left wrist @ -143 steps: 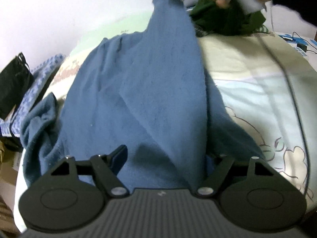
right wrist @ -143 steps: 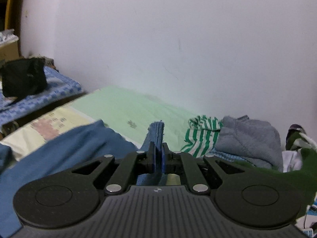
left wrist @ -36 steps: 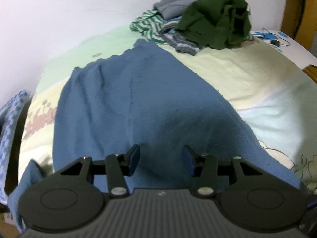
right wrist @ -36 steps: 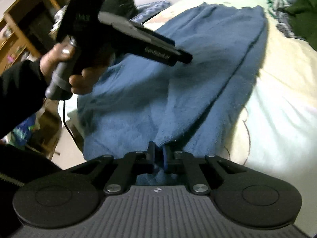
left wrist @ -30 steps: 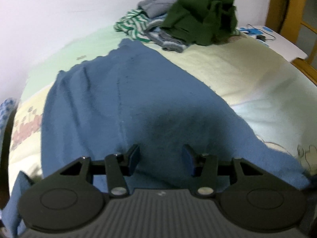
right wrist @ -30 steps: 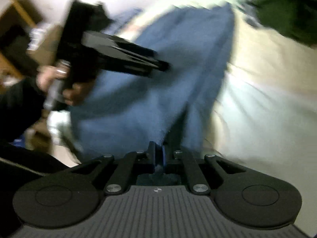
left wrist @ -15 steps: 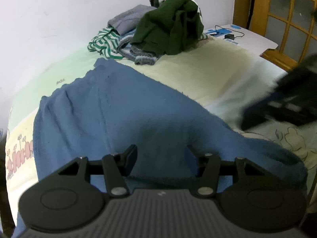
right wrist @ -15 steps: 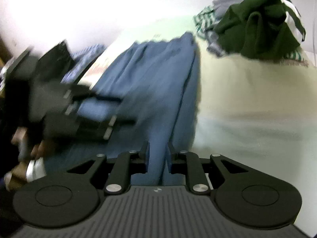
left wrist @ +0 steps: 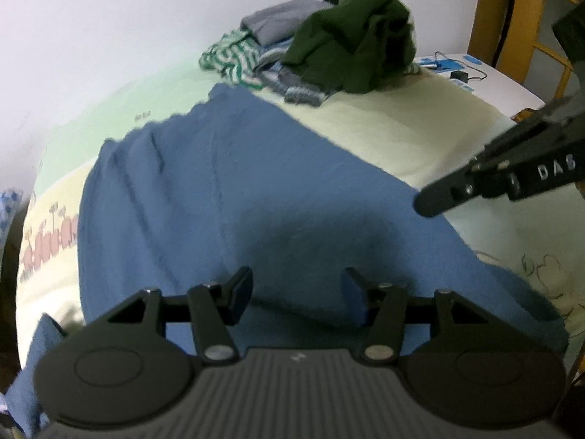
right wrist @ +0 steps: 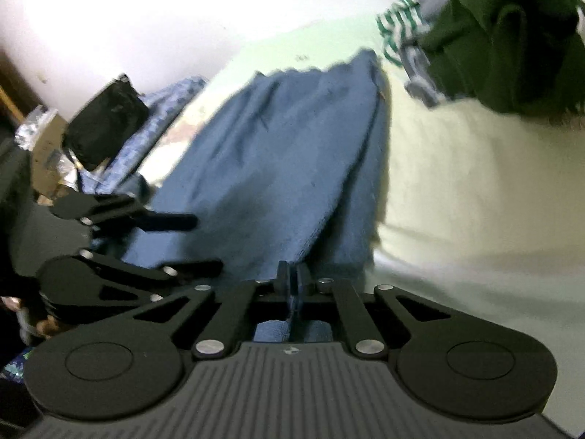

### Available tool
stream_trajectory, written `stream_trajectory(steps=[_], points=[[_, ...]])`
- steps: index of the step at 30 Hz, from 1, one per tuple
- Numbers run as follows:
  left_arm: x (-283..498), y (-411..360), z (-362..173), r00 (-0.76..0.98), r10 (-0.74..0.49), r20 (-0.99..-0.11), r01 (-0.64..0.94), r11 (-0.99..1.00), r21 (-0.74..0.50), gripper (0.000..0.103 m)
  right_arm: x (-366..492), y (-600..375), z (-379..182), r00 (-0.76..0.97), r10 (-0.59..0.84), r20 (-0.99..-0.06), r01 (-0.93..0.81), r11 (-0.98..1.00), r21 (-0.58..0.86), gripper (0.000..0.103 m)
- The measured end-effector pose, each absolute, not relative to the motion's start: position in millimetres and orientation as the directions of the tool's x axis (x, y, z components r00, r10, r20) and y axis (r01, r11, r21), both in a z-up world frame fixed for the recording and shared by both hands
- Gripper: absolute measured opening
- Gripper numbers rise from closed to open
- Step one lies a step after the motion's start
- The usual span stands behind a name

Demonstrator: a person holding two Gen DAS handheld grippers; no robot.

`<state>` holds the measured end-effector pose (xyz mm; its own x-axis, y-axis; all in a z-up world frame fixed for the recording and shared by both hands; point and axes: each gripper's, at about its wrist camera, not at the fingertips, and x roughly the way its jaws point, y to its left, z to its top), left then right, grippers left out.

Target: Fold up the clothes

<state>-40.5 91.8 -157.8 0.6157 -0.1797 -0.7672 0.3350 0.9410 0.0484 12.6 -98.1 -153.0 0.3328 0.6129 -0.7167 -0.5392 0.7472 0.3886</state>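
- blue garment (left wrist: 226, 190) lies spread along the bed (left wrist: 420, 135), far edge near the heap of clothes (left wrist: 347, 33); 4.8 s ago it hung lifted from one corner, now flat.
- left gripper (left wrist: 297, 291) hovers over the near hem, jaws wide apart and just been opening further; nothing pinched between them, cloth only beneath.
- right gripper (right wrist: 291, 280) has its jaws nearly together; they briefly parted and closed again, and a thin fold of the blue cloth sits between the pads.
- right gripper now enters the left wrist view from the right, absent there a second ago.
- black bag (right wrist: 106, 120) at bed's left side.
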Motion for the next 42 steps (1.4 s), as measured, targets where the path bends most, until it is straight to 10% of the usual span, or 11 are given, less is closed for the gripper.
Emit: stream_trajectory(steps=[8,31,37,42], points=[[-35.2,66.1,-160.4,0.613,-0.194,-0.766,0.382,0.921,0.073,0.065,24.6,-90.0,-181.5,0.358,0.484,-0.798,-0.523,0.812,0.258,0.003],[-27.2,22.0,-176.3,0.552,-0.265,-0.791,0.449,0.894,0.014,0.061,160.5,-44.5,-183.0,0.495,0.551,-0.672,-0.497,0.814,0.301,0.028],[-27.1,19.2,-177.4,0.554,-0.25,-0.794,0.438,0.899,0.022,0.063,194.8,-33.9,-192.7,0.545,0.537,-0.643,-0.484,0.828,0.281,0.027],[-25.3,21.1,-176.9,0.55,-0.252,-0.796,0.43,0.903,0.012,0.064,205.3,-30.0,-190.9,0.561,0.547,-0.621,-0.518,0.817,0.253,0.006]])
